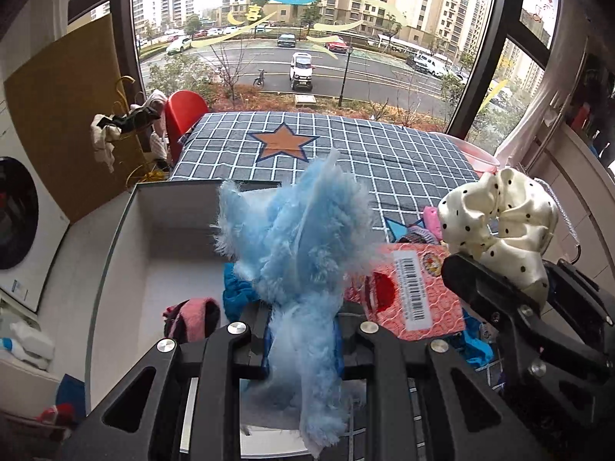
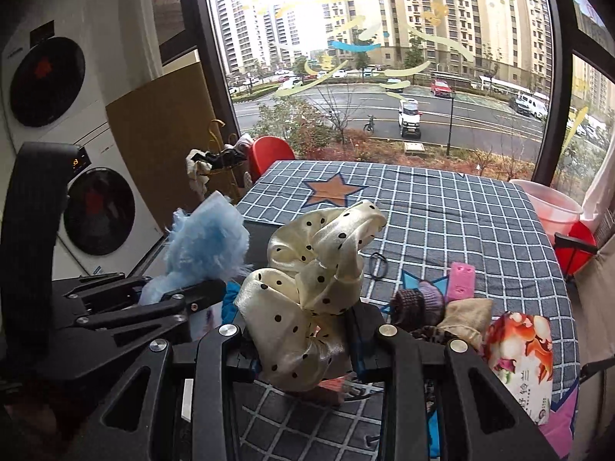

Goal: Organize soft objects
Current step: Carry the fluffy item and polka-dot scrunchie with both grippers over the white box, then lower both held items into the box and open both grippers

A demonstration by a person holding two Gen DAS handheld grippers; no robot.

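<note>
While the left gripper [image 1: 303, 340] clamps a blue fluffy piece [image 1: 296, 238] over the white box [image 1: 127, 238] and the right gripper [image 2: 303, 340] pinches a dotted cream scrunchie [image 2: 307, 280], several soft items (purple roll [image 2: 432, 296], tan pouch [image 2: 465, 317]) lie unsorted near right.

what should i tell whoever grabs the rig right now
Left gripper: jaws shut on the fluffy blue piece, lifted above the white box.
Right gripper: jaws shut on the cream polka-dot scrunchie, lifted above the checked cloth.
Done: the box already holds a red-and-dark knit item and a blue fabric item.
Left: put away both held pieces, then the pile on the cloth: knit bits, pink clip, black hair tie.
</note>
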